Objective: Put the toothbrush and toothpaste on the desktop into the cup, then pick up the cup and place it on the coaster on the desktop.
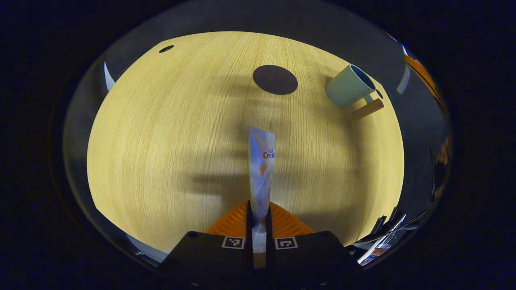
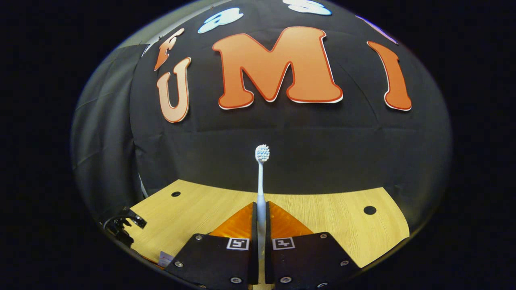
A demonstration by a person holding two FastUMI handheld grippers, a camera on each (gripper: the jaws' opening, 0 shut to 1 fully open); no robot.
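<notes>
My left tool (image 1: 258, 217) clamps the toothpaste tube (image 1: 261, 169), long axis pointing ahead, the mug (image 1: 350, 85) lying ahead-right on the desk (image 1: 161, 153), while my right tool (image 2: 260, 219) pinches the upright toothbrush (image 2: 261, 177).

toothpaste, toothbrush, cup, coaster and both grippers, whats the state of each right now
toothpaste: clamped in the left gripper, lifted off the desktop
toothbrush: clamped in the right gripper, bristles forward
cup: standing on the desktop, nothing visible inside
coaster: flat, bare
</notes>
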